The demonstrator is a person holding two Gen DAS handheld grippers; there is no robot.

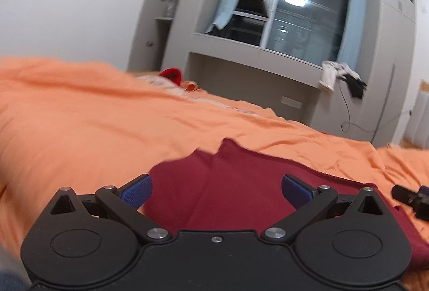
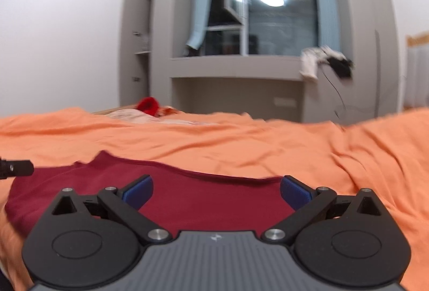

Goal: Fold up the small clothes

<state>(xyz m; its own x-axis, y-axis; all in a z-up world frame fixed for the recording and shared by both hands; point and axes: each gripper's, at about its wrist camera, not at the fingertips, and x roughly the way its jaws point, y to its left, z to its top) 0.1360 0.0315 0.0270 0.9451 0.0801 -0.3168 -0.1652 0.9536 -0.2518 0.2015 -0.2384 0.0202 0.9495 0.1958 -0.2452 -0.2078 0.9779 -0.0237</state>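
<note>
On the orange bedsheet [image 1: 80, 116] lies a dark red garment [image 1: 228, 183], spread mostly flat, with one fold or seam line showing near its left side. Over its left part, the left gripper [image 1: 216, 190] hangs with its jaws wide apart, empty. Over its right part, the right gripper [image 2: 216, 190] is likewise spread and holds nothing. Folding looks barely begun: nearly all folds remain, I judge.

Home bedroom: bed with orange sheet [image 2: 241, 146], built-in wardrobe [image 2: 134, 44], curtained window [image 2: 268, 12], clothes on the sill [image 2: 321, 60].
</note>
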